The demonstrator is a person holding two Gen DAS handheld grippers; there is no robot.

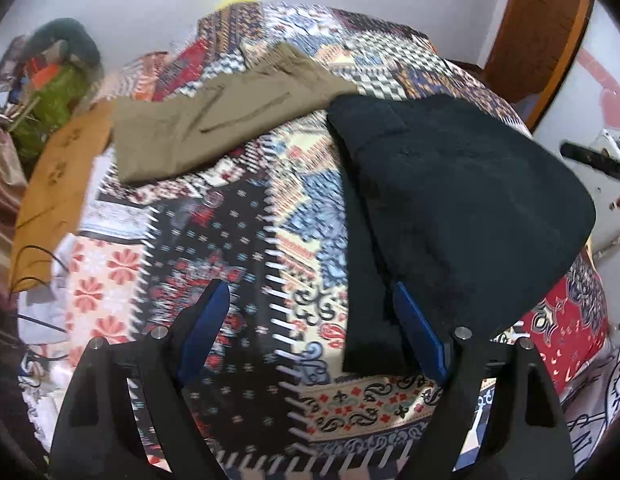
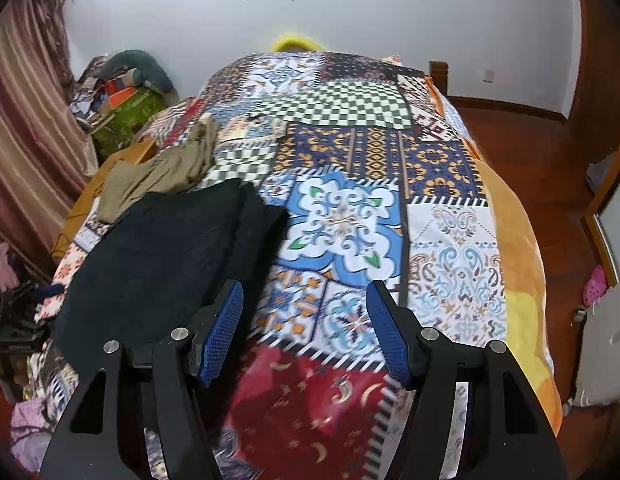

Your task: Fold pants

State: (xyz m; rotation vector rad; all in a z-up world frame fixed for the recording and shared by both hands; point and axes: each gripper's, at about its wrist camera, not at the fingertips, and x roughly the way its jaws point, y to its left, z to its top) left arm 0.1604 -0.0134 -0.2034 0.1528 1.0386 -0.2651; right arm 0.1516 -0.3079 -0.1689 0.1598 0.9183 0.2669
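**Ana:** While both tools hang over the patchwork bedspread point(image 2: 342, 216), nothing sits between either pair of jaws. On the left gripper point(image 1: 310, 300) they stand wide; on the right gripper point(image 2: 304, 300) they're parted too, a bit narrower.

**Ben:** And the black pants point(image 1: 450, 200)?

**Ana:** Already doubled over, I'd say. In the left view they touch the right-hand finger's outer side and spread ahead of it. In the right view they lie just beyond the left finger point(image 2: 226, 312), off to that side.

**Ben:** Best play from here?

**Ana:** Pinch a near corner each, both layers together, lift level, carry it evenly so the edges meet.

**Ben:** Farther out?

**Ana:** The khaki pants point(image 1: 214, 120), ahead and left of the jaws, overlapping the black pair's far corner.
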